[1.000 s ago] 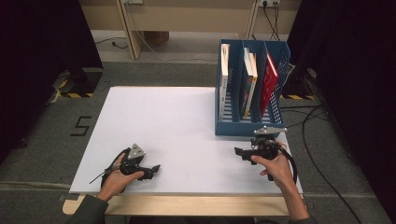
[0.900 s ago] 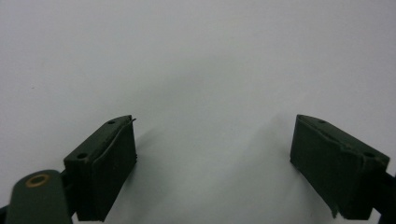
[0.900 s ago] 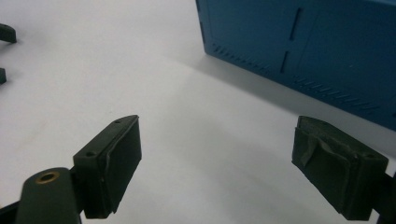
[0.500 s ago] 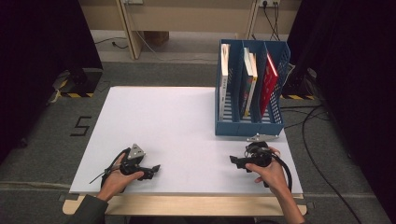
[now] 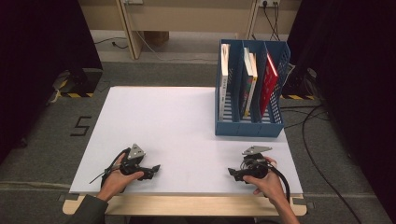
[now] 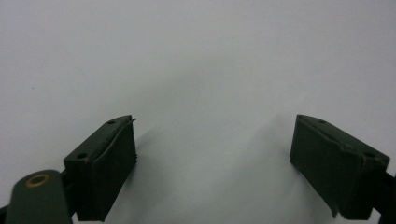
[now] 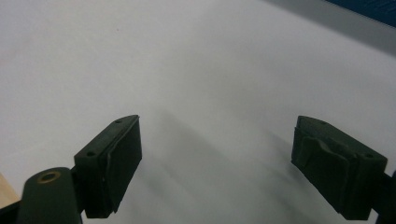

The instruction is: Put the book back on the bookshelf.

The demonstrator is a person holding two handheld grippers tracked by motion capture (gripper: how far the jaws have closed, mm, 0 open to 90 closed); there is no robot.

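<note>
Both claws — left (image 5: pixel 154 169), right (image 5: pixel 232 173) — apparently rest low, agape.

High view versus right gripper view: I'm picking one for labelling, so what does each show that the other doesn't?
High view alone: the blue file rack with its upright books, both hands, the left hand-held gripper and the floor. Right gripper view alone: a close look between the right hand-held gripper jaws, which stand wide apart with nothing between them. Both: the white tabletop and the right hand-held gripper.
</note>
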